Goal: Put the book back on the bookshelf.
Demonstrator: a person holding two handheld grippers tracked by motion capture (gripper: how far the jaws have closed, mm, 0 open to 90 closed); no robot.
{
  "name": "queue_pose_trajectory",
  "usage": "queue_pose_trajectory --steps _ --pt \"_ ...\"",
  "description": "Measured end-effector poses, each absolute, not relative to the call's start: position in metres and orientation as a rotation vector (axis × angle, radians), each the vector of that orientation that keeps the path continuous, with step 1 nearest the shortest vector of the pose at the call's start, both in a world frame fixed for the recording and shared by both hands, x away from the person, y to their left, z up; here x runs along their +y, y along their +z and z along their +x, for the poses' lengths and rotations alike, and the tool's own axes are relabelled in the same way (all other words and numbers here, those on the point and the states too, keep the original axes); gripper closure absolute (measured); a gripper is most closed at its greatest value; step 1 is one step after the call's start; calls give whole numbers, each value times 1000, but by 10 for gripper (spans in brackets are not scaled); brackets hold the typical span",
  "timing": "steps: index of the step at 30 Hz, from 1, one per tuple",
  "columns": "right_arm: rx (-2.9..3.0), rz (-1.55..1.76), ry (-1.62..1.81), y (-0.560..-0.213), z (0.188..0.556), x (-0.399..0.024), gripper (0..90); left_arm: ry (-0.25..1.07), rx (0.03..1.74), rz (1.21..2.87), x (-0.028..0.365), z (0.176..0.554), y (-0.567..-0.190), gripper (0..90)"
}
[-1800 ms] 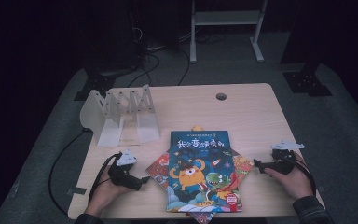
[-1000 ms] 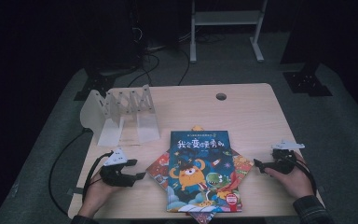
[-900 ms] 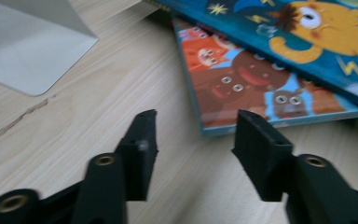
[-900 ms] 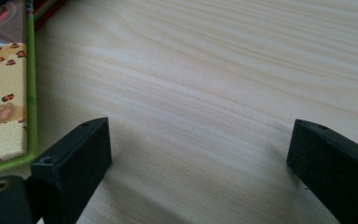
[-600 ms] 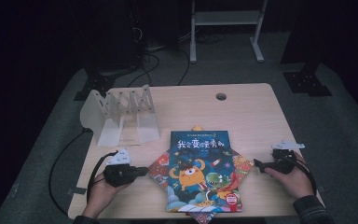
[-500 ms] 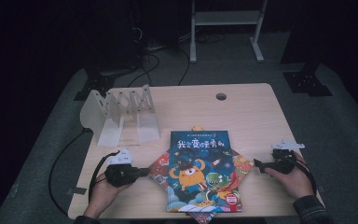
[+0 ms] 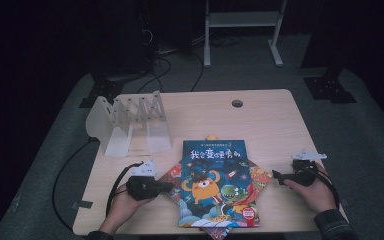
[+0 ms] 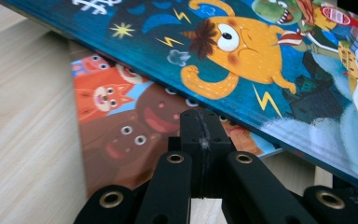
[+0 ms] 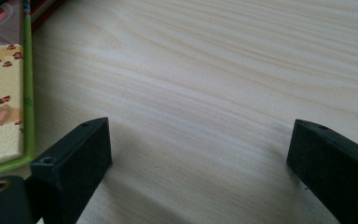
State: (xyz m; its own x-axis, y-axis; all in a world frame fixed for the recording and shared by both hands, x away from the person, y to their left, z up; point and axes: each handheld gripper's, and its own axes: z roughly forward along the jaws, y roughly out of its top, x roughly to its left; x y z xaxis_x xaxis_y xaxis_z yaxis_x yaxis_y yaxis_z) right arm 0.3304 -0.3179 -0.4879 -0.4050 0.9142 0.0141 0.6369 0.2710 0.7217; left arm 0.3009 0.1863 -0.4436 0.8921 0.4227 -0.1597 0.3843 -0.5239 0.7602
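Since the earlier high-view frames, the left claw (image 7: 167, 186) has been slid across the table (image 7: 270, 120) from about 9 o'clock of the book pile toward its left edge, and its jaws have been brought together — pressed flat against each other with nothing between them, as seen in the left gripper view (image 8: 200, 122). The closed tip is now lodged against the red animal book (image 8: 121, 126), just under the overhanging edge of the top blue monster book (image 7: 215, 182). A wedge-and-lift of that top cover is judged to be set up, not a pinch. The pile lies at the table's 6 o'clock, fanned out, with the blue book uppermost. The right claw (image 7: 276, 176) is rested on bare wood at 3 o'clock of the pile, jaws spread wide, nothing held — unchanged from the earlier frames. The white book rack (image 7: 130, 120) is seen at 10 o'clock, unloaded.
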Motion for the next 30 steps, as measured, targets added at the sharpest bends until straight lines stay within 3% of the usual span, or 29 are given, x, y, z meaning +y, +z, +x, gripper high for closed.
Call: queue_pose_trajectory --steps 20,30 --pt "2133 1412 923 -488 331 -318 53 -19 498 2202 157 300 -446 893" --pt "2133 1409 921 -488 331 -318 53 -90 400 2226 125 294 -446 885"
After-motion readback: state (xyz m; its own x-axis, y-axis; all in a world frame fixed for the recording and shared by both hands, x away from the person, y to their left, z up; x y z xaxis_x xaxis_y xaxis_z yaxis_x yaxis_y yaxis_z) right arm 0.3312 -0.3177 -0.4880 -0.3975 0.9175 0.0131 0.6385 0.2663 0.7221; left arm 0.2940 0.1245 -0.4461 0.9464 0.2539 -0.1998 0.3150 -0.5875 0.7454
